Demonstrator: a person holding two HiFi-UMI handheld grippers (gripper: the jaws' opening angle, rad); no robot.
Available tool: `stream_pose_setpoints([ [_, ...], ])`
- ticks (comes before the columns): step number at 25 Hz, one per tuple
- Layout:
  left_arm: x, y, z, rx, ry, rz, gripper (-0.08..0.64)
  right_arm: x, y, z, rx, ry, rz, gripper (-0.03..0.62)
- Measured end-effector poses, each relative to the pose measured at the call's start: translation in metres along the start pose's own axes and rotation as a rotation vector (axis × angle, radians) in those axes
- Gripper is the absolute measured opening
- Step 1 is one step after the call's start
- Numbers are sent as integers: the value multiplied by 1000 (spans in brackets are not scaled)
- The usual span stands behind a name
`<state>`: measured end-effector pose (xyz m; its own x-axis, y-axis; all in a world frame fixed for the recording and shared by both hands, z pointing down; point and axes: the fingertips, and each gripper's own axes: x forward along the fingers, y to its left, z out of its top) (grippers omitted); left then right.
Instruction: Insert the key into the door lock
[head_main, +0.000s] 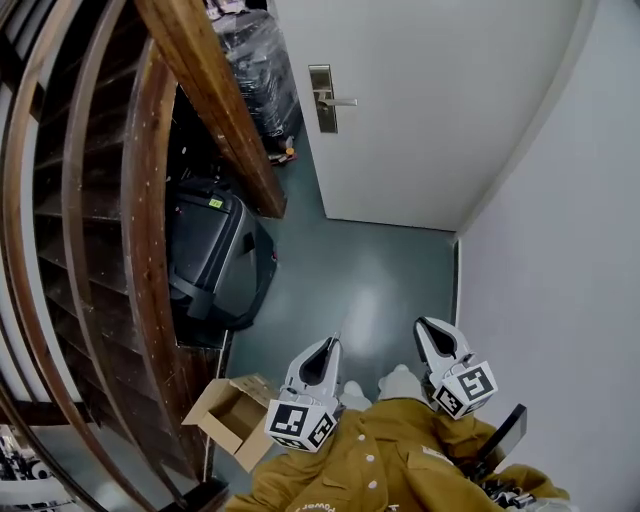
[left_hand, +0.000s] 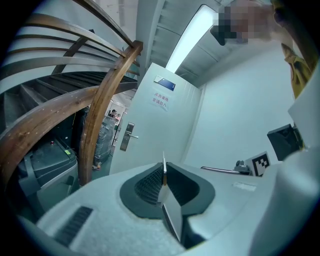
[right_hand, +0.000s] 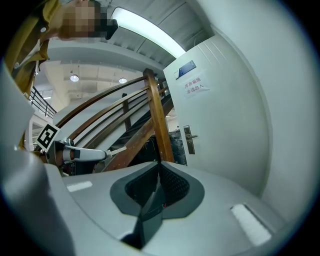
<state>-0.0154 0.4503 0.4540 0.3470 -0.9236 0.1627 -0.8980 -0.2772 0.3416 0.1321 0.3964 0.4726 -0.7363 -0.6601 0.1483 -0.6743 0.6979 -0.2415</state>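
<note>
white left hand-held gripper (head_main: 329, 347), key (left_hand: 164, 166) pinched, facing door (head_main: 430, 100)

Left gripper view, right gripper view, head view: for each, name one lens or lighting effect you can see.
Left gripper view: the fisheye bends the wooden railing into arcs and the ceiling light strip is blown out. Right gripper view: corners go dark and the door bulges. Head view: a soft pale sheen lies on the floor, with milder curving.
</note>
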Motion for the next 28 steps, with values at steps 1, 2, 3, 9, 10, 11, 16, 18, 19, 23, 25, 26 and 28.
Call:
stream_pose_setpoints([
  [1, 3, 5, 1, -2, 0, -2, 28, 4, -1, 0, 0, 0, -4, 20],
  [2, 6, 10, 2, -6, 3, -3, 28, 7, -1, 0, 1, 4, -7, 20],
  [3, 10, 13, 2, -11, 6, -5, 28, 10, -3, 0, 1, 9, -9, 21],
  [9, 53, 36, 13, -28, 2, 6, 28, 52, -37, 11, -2, 24, 4, 9],
  [10, 63, 42, 15, -28, 3, 13, 28, 62, -44, 12, -1, 24, 12, 9],
  [11, 75, 48, 16, -28, 4, 21, 28, 74, -53, 14, -1, 23, 23, 9],
  [16, 150, 70, 37, -15, 11, 47, 28, 135, -107, 37, -20, 16, 102, 6],
  [18, 181, 75, 52, -11, 9, 56, 28, 157, -128, 54, -25, 13, 131, 6],
  [19, 197, 75, 60, -9, 4, 61, 28, 166, -139, 63, -25, 12, 143, 6],
  [23, 245, 76, 84, -24, -27, 86, 28, 196, -181, 87, -26, 14, 172, 6],
  [25, 258, 85, 89, -38, -33, 106, 28, 214, -194, 94, -16, 13, 184, 6],
  [26, 262, 91, 91, -41, -31, 117, 28, 223, -198, 97, -11, 13, 192, 6],
  [28, 270, 101, 92, -54, -26, 141, 28, 239, -202, 100, -7, 24, 211, 6],
])
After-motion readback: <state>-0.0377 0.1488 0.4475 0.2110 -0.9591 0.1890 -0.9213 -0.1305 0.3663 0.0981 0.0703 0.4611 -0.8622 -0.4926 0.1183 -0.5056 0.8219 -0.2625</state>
